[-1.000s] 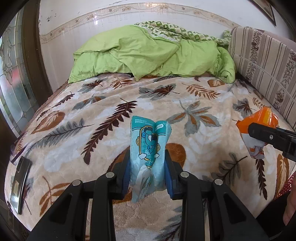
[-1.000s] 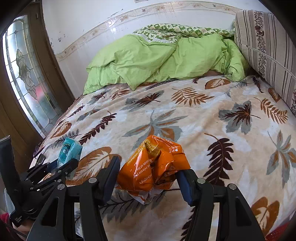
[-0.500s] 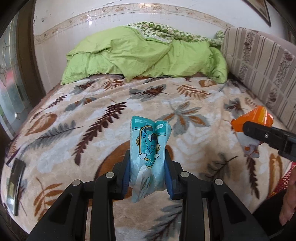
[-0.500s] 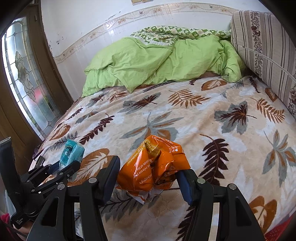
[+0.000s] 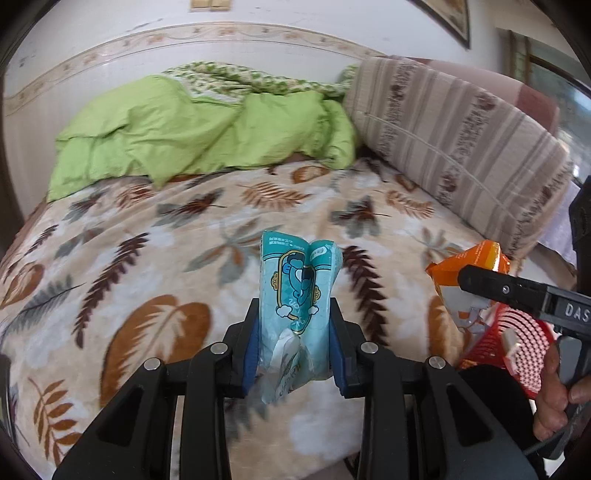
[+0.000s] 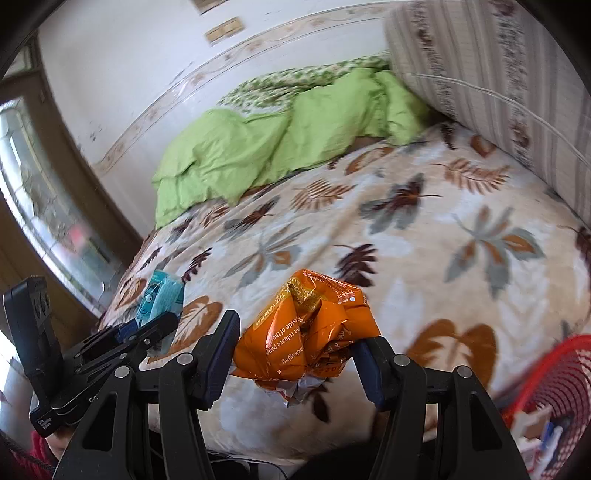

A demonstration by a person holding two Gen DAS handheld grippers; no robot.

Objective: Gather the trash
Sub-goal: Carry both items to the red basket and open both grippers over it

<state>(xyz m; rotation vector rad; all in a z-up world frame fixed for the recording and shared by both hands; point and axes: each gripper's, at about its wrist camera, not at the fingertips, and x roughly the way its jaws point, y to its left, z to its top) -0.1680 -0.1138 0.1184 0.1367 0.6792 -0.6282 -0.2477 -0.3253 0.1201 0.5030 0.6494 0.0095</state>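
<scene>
A leaf-patterned blanket (image 5: pixel 155 266) is covering the bed, filling the middle of both views, with a green quilt (image 5: pixel 207 136) lying bunched at the top against a white wall (image 5: pixel 110 22). A striped cushion (image 5: pixel 454 140) is leaning along the upper right. The left gripper (image 5: pixel 293 350) is clamping an upright blue wrapper (image 5: pixel 295 288) at centre frame. The right gripper (image 6: pixel 295 363) is squeezing a crumpled orange wrapper (image 6: pixel 306 332). A red basket (image 6: pixel 557 373) is sitting at the lower right edge, beside the bed.
</scene>
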